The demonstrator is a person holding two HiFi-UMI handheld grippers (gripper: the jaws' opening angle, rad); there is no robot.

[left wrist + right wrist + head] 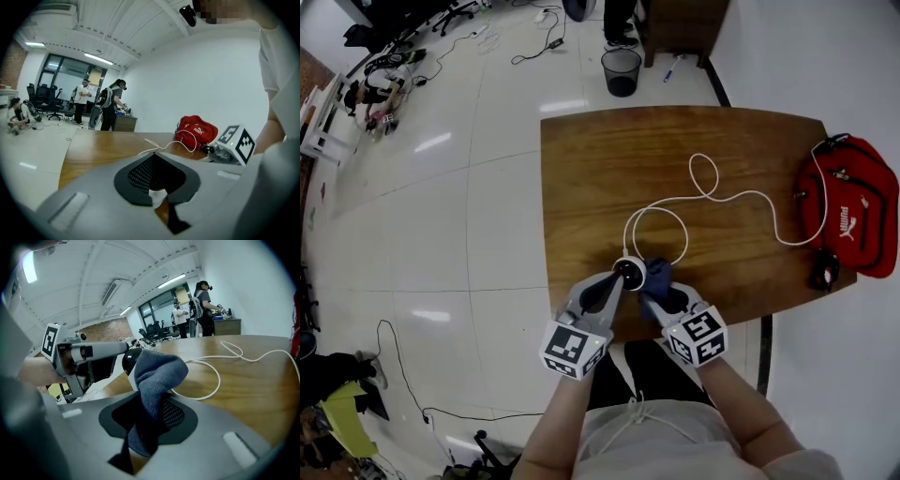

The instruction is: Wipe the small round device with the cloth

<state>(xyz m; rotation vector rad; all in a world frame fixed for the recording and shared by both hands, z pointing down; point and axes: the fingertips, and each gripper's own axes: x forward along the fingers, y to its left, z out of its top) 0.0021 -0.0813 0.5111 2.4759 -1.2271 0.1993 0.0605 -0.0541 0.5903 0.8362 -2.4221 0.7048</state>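
while between left tongs (pixel 620 279), round device (pixel 629 270) beside cloth (pixel 656 275)

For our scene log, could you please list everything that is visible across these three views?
table: one, brown wood, centre of the head view
small round device: one, black top on a white body, table's near edge
cable: one, white, looping over the table from the device towards the bag
cloth: one, blue-grey, bunched beside the device
bag: one, red, table's right end
waste bin: one, black mesh, on the floor beyond the table
people: three, far part of the room
left claw: one, grey, shut on the small round device
right claw: one, grey, shut on the cloth
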